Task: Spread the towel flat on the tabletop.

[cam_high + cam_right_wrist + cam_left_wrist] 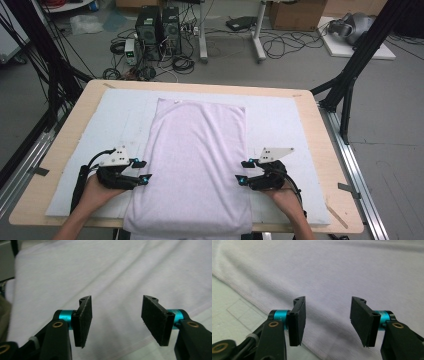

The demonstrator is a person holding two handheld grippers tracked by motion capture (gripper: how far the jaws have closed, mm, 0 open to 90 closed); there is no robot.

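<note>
High view shows a pale lilac towel [195, 165] lying flat down the middle of a white mat [280, 125] on the wooden desk [330, 150], its far edge straight and well short of the mat's far edge, its near edge hanging slightly over the desk's near rim. Bare mat lies open on both sides of the towel. At the towel's left long edge sits the left gripper [142, 171], at the right long edge the right gripper [244, 171], each pointing inward toward the cloth. Left gripper view has the left gripper [327, 320] with its jaws spread and nothing between them, the towel's stitched hem [249, 293] running diagonally below. Right gripper view shows the right gripper [116, 320] likewise spread apart and empty above the towel [112, 272], with its hem crossing near the bottom.
</note>
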